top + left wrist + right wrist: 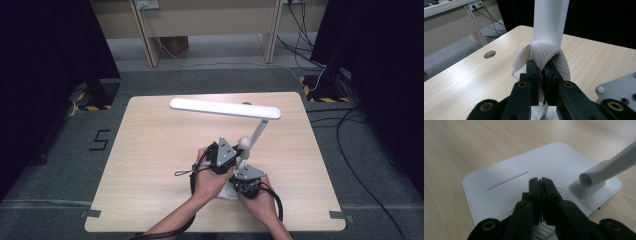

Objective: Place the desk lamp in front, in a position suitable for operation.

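Note:
A white desk lamp stands on the wooden table (pixel 150 150), its long head (pixel 225 108) held up by a slanted arm (pixel 257 132). In the left gripper view, my left gripper (pixel 541 63) is shut on a white quilted cloth (pixel 544 52). The cloth is bunched against the lamp arm (pixel 550 20), low on the arm (pixel 244 144) in the high view. My right gripper (pixel 539 180) is shut with nothing between its jaws. Its tips are over the flat white lamp base (pixel 506 182), left of the arm's hinge (pixel 599 173). Whether they touch the base I cannot tell.
A round cable hole (pixel 489 54) lies in the table top beyond the lamp. Pale desks (pixel 210 20) stand at the back. Cables (pixel 345 125) run across the grey floor on the right, and a "5" (pixel 100 140) is marked on the left. Dark curtains hang on both sides.

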Tool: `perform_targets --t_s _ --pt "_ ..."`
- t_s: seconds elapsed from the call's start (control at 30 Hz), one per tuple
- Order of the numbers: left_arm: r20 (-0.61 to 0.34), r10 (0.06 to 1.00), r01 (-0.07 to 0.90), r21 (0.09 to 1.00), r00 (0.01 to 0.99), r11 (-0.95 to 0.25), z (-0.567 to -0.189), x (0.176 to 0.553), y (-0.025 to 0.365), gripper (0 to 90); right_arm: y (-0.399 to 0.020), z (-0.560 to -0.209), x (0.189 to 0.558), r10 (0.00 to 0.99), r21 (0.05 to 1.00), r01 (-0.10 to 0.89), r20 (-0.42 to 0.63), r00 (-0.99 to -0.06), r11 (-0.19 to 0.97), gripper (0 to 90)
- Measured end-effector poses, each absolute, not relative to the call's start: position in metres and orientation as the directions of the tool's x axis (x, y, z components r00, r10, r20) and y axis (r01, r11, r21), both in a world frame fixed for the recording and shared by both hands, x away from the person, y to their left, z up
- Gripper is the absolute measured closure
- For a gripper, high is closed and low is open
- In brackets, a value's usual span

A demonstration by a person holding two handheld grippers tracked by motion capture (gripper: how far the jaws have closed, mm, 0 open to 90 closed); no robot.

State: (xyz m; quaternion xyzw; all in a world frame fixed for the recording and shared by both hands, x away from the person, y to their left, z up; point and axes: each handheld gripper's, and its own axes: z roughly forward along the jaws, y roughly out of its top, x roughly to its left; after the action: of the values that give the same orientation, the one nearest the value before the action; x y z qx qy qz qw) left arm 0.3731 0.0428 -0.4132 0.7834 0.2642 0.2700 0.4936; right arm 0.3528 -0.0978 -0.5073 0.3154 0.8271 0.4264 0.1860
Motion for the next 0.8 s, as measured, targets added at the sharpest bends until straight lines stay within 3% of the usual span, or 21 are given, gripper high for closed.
perform_targets --t_s 0.8 --pt "0.161 0.674 0.178 0.897 0.721 -0.404 -0.428 0.376 0.046 84.6 -0.098 -0.508 0.353 0.681 0.824 0.364 -0.036 -0.731 0.434 87.4"
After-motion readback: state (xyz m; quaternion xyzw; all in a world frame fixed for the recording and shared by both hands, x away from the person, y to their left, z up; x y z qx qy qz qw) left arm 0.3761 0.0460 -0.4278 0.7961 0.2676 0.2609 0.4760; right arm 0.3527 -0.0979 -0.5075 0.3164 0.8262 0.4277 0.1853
